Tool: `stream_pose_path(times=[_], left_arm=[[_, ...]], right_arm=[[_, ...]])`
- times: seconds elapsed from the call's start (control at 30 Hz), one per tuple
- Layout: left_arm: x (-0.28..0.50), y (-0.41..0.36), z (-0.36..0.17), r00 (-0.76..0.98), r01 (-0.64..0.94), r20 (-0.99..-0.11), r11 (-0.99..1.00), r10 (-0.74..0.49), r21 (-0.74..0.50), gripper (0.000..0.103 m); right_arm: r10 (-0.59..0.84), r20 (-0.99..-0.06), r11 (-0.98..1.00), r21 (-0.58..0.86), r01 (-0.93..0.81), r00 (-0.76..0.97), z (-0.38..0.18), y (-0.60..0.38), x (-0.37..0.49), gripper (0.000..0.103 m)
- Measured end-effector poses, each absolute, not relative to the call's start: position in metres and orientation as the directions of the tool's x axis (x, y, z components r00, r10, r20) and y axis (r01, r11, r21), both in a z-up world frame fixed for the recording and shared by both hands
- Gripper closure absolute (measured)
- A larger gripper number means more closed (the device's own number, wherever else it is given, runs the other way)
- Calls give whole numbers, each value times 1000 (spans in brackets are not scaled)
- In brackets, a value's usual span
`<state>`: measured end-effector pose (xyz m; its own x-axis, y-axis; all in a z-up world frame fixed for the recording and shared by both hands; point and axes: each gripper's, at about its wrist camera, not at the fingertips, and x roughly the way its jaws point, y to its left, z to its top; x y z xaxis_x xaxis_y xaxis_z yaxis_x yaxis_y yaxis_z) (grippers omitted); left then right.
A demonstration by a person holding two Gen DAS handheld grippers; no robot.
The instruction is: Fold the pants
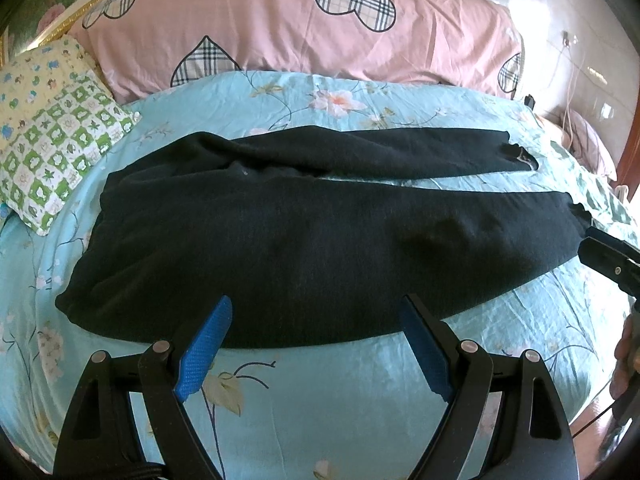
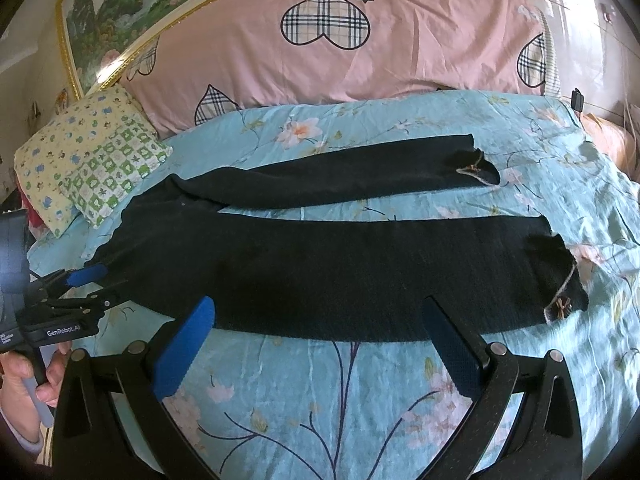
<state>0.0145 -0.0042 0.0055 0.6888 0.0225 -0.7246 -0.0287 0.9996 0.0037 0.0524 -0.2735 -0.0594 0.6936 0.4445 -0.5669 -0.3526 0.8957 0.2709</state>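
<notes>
Black knit fabric is what we are working with: a pair of dark, soft pants (image 1: 304,236) lies flat across the light-blue floral bedsheet (image 1: 332,392), waistband toward the green-checked patchwork pillow (image 1: 60,132), the two legs running rightward and splayed apart, with a strip of sheet showing between them. Nothing looks folded yet.

Our left gripper (image 1: 316,316) hovers over the near edge around the seat and thigh, blue-padded fingers (image 1: 208,340) spread wide and holding nothing. Our right gripper (image 2: 320,316) hangs over the near leg, likewise released and empty.

To fold well, we judge we should pinch the near leg at two points, near the waist and near the cuff (image 2: 564,300), lift both together, and lay it over the far leg (image 2: 340,172) so the edges meet. The knit will likely sag and stretch, so a shallow, even lift matters.

Behind stands a long pink pillow with plaid hearts (image 2: 360,48).
</notes>
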Motion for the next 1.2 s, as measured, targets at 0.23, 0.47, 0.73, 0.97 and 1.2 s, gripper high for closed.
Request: stream_pose_path(times=[0.23, 0.47, 0.73, 0.97, 1.2], left_arm=[[19, -3, 8, 685, -28, -728, 1000, 11, -11, 17], [30, -2, 9, 679, -25, -734, 999, 1, -21, 17], [54, -14, 17, 692, 15, -722, 999, 25, 49, 17], [89, -28, 27, 705, 96, -708, 982, 49, 163, 17], [132, -41, 32, 726, 204, -685, 930, 65, 305, 17]], right_arm=[[449, -567, 894, 277, -353, 691, -59, -273, 55, 0], [451, -562, 892, 301, -336, 693, -60, -278, 59, 0], [439, -561, 890, 378, -255, 702, -64, -305, 76, 0], [437, -533, 878, 428, -214, 725, -53, -323, 95, 0], [438, -536, 867, 464, -182, 721, -47, -330, 128, 0]])
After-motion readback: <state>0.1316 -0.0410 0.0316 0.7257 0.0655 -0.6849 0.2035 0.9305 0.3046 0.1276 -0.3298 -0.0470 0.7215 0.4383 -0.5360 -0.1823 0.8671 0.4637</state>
